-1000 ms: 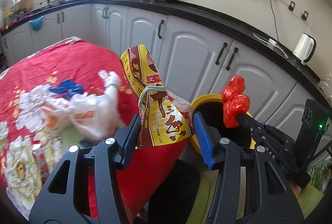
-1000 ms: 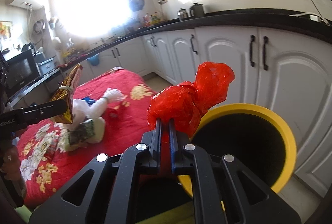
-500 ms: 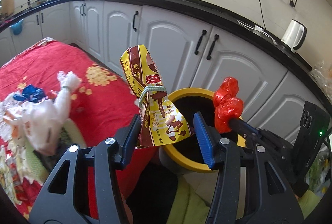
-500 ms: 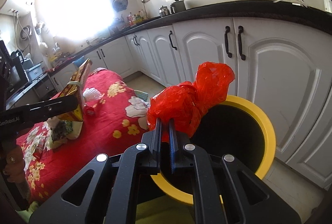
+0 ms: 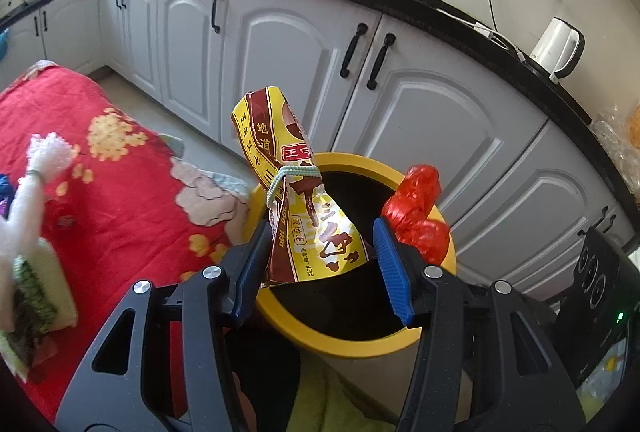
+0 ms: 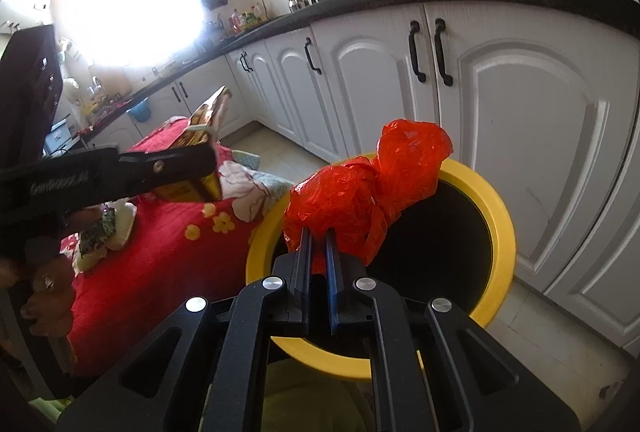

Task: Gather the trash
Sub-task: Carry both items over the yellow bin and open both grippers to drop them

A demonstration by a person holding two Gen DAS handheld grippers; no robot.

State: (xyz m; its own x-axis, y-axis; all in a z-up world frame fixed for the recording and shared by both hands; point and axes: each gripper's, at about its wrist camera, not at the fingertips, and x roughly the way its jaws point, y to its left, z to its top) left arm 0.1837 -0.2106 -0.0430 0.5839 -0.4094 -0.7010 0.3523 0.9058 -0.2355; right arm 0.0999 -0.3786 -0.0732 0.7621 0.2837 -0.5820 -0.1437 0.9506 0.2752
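Left fingers: the left gripper (image 5: pixel 320 232) has its blue pads spread wide, and the seasoning packet (image 5: pixel 288 152) spans the gap. They pinch its broad bottom edge while its tied neck stands up toward 12 o'clock.
Right fingers: the right gripper (image 6: pixel 318 236) is nearly closed on the knotted red plastic bag (image 6: pixel 372 188), which bulges up and past the tips toward 1 o'clock.
Trash positions: in the left wrist view the packet's base hangs over the dark mouth of the yellow trash bin (image 5: pixel 360 346). The red bag sits at the packet's 3 o'clock, over the bin's far-right rim.
Bin: in the right wrist view its mouth opens from 12 to 3 o'clock of the fingers, beside the white cabinets (image 6: pixel 520 112).
Just changed: a second ago the red-clothed surface (image 5: pixel 120 192) filled the left wrist view and the bin sat off at 3 o'clock. Now both grippers have swung over the bin, and the surface has slid to 9 o'clock.
Meaning: the carry looks finished, and both pieces seem placed to drop in once the fingers let go.
Left behind: a white plastic bag (image 5: pixel 24 200) and other scraps lie on the surface at 9 o'clock, so more trash is probably left to collect.
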